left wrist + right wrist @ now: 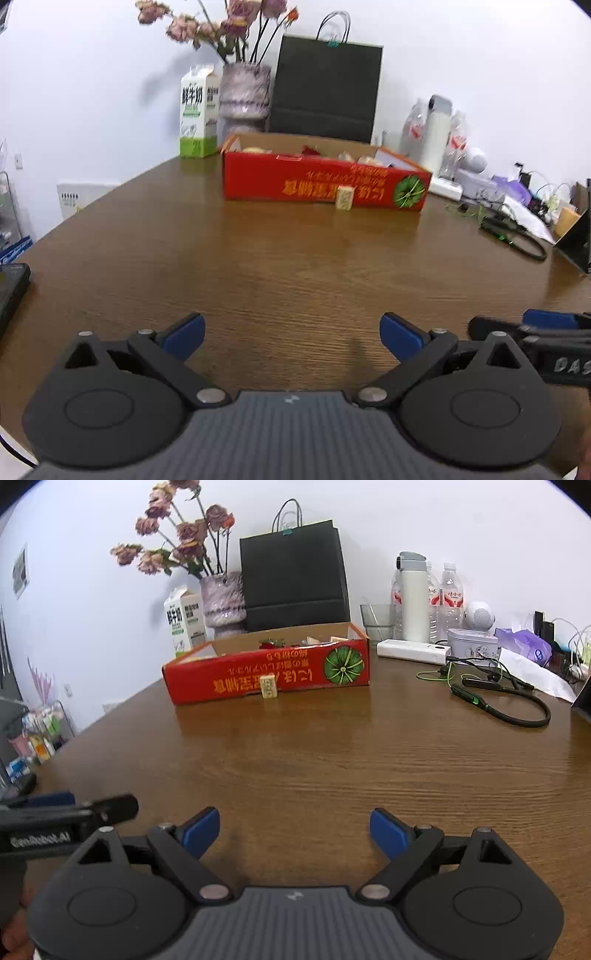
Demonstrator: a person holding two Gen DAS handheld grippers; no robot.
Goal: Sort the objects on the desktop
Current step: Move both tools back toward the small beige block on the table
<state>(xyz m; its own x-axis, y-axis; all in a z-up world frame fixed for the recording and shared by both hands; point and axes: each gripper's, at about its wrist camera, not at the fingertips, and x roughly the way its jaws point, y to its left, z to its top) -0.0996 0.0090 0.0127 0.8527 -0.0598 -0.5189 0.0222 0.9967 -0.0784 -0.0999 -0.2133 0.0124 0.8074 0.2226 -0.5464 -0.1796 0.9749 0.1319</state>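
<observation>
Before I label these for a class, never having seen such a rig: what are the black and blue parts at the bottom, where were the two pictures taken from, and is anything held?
Each picture comes from a camera on a hand-held two-finger tool, looking forward along its fingers. The black arms with blue pads at the bottom are that tool: the left tool in one view, the right tool in the other. Both stand open and hold nothing. Ahead on the wooden table lies a red box with a small tile standing before it. Behind are a milk carton, a vase of flowers, a black bag, bottles and earphones.
</observation>
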